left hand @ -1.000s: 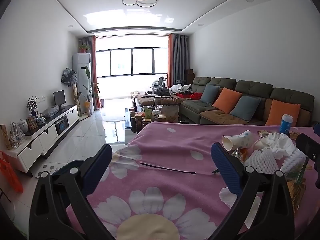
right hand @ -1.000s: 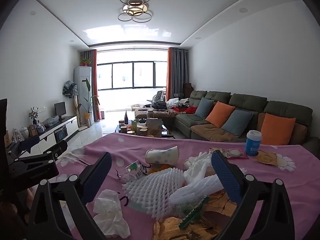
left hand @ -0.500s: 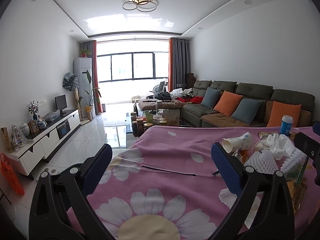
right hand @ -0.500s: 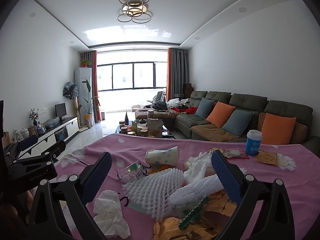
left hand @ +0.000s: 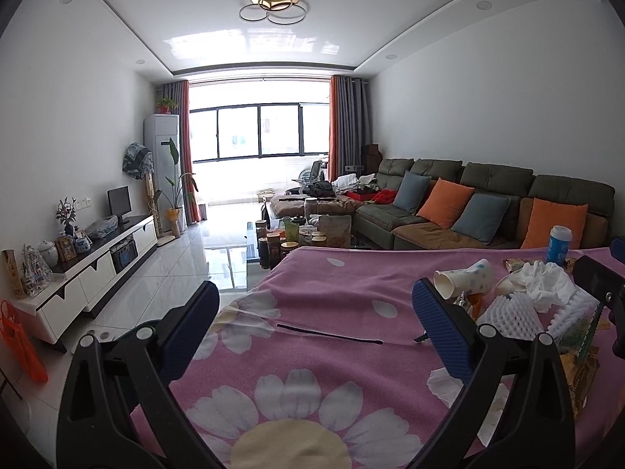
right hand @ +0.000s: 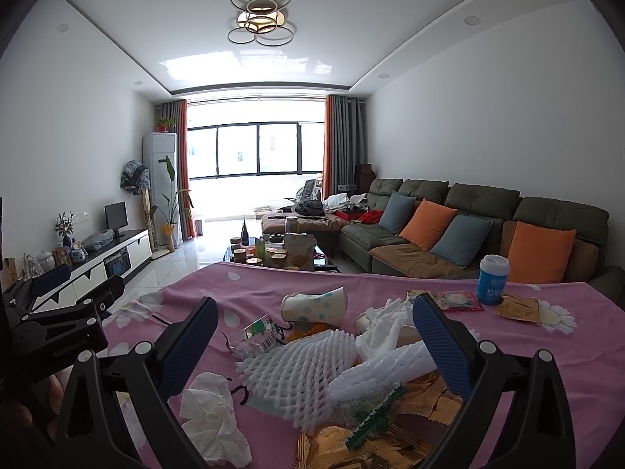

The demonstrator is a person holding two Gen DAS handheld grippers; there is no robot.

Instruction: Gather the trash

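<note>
A heap of trash lies on the pink flowered cloth point(right hand: 390, 285): a tipped spotted paper cup point(right hand: 315, 308), white foam fruit nets point(right hand: 300, 371), a crumpled tissue point(right hand: 215, 418), gold foil wrappers point(right hand: 351, 445) and a clear plastic wrapper point(right hand: 256, 334). My right gripper point(right hand: 314, 346) hovers open just above the heap, empty. My left gripper point(left hand: 312, 334) stands open over bare cloth point(left hand: 332, 285), left of the heap, holding nothing. In the left wrist view the cup point(left hand: 463, 283) and foam net point(left hand: 511, 316) sit at the right.
A blue cup with a white lid point(right hand: 493, 279) and flat snack packets point(right hand: 521, 308) rest near the table's far right. Beyond the table are a crowded coffee table point(right hand: 273, 252), a sofa with cushions point(right hand: 468, 230) and a white TV cabinet point(left hand: 97, 254).
Both views have tilted slightly; the grippers stay open and nothing has been picked up or shifted.
</note>
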